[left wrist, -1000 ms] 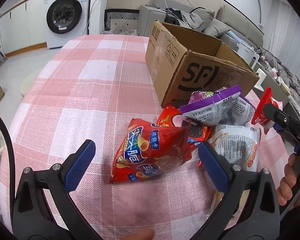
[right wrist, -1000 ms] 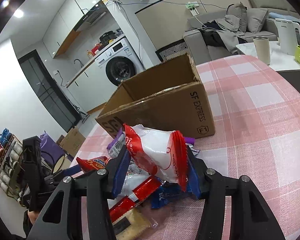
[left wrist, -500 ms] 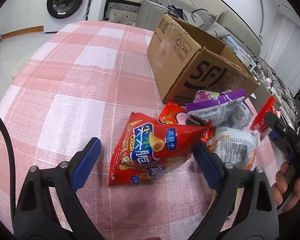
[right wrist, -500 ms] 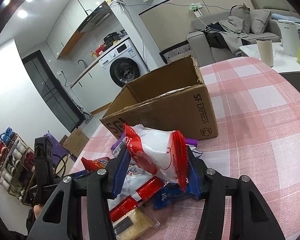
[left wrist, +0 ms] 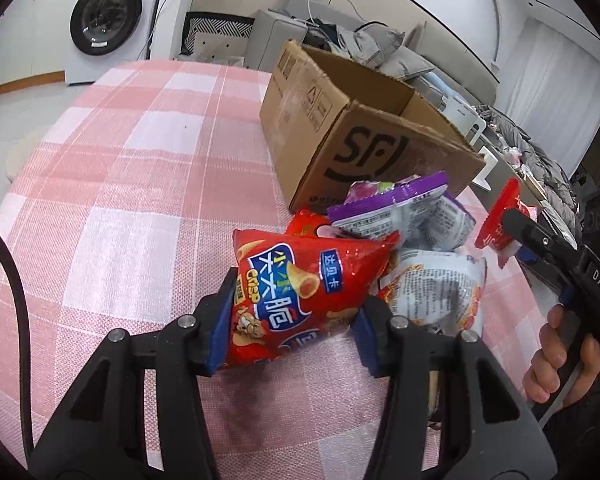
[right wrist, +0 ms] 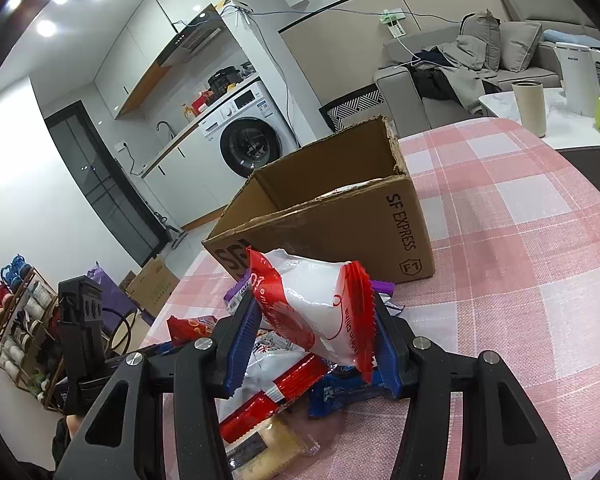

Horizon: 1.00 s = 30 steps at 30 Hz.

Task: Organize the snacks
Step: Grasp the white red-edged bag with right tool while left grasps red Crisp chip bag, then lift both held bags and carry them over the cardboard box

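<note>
crinkly red foil chip bag [left wrist: 300,292] pinched in left tool [left wrist: 292,328], glossy white-and-red pouch [right wrist: 320,308] in right tool [right wrist: 316,344]

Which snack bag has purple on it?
The grey bag with the purple top edge, lying on the pile just before the cardboard box; the others are red or white.

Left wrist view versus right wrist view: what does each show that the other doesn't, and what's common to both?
Only the left wrist view shows the left hand-held gripper shut on the red crisp bag, and the person's right hand.

Only the right wrist view shows the box's open interior, the blue packet and the cracker pack under the pile, and the right hand-held gripper shut on the white and red packet.

Both show the cardboard box, the purple packet and the checked tablecloth.
</note>
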### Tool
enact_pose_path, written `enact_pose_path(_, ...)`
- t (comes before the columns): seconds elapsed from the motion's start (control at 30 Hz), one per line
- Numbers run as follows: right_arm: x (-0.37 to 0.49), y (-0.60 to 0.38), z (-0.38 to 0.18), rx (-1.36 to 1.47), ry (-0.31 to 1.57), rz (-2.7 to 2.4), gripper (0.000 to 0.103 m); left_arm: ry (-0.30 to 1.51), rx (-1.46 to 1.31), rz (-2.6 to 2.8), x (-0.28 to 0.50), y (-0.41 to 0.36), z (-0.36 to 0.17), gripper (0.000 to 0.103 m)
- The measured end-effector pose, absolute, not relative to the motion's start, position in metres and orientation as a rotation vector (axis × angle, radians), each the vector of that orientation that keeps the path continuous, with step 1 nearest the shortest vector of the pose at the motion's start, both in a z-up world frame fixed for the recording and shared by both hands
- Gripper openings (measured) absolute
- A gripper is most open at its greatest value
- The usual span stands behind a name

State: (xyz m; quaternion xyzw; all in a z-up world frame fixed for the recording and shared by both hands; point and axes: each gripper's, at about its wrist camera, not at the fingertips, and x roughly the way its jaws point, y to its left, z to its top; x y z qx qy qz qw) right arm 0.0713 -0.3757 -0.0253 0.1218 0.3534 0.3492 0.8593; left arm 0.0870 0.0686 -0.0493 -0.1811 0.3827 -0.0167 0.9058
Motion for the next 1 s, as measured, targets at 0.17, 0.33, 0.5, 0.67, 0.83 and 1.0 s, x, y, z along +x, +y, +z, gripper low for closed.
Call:
enact_pose_path(0.17, 0.071, -0.378, -0.024, 0.257, 0.734, 0.736, 0.053, 0.761, -0.361, -0.028, 0.077, 0.068, -0.038, 0.047)
enact_pose_path(0.33, 0.072, -0.379, -0.023, 0.256, 0.732, 0.737, 0.053, 0.732, -0.348, -0.022, 0.069, 0.067, -0.026, 0.047)
enact_pose_path(0.5, 0.070, -0.379, -0.021, 0.253, 0.726, 0.742, 0.053, 0.714, -0.348, -0.012, 0.064, 0.068, -0.019, 0.047)
enact_pose_path(0.67, 0.069, -0.380, -0.017, 0.245, 0.716, 0.747, 0.053, 0.692, -0.344, -0.008, 0.057, 0.067, -0.010, 0.047)
enact_pose_path(0.83, 0.066, -0.380, -0.014, 0.237, 0.708, 0.751, 0.053, 0.667, -0.340, -0.012, 0.051, 0.064, 0.001, 0.047)
enact_pose_path(1.0, 0.065, -0.379, -0.010, 0.225, 0.701, 0.760, 0.053, 0.641, -0.327, -0.020, 0.046, 0.057, 0.012, 0.047)
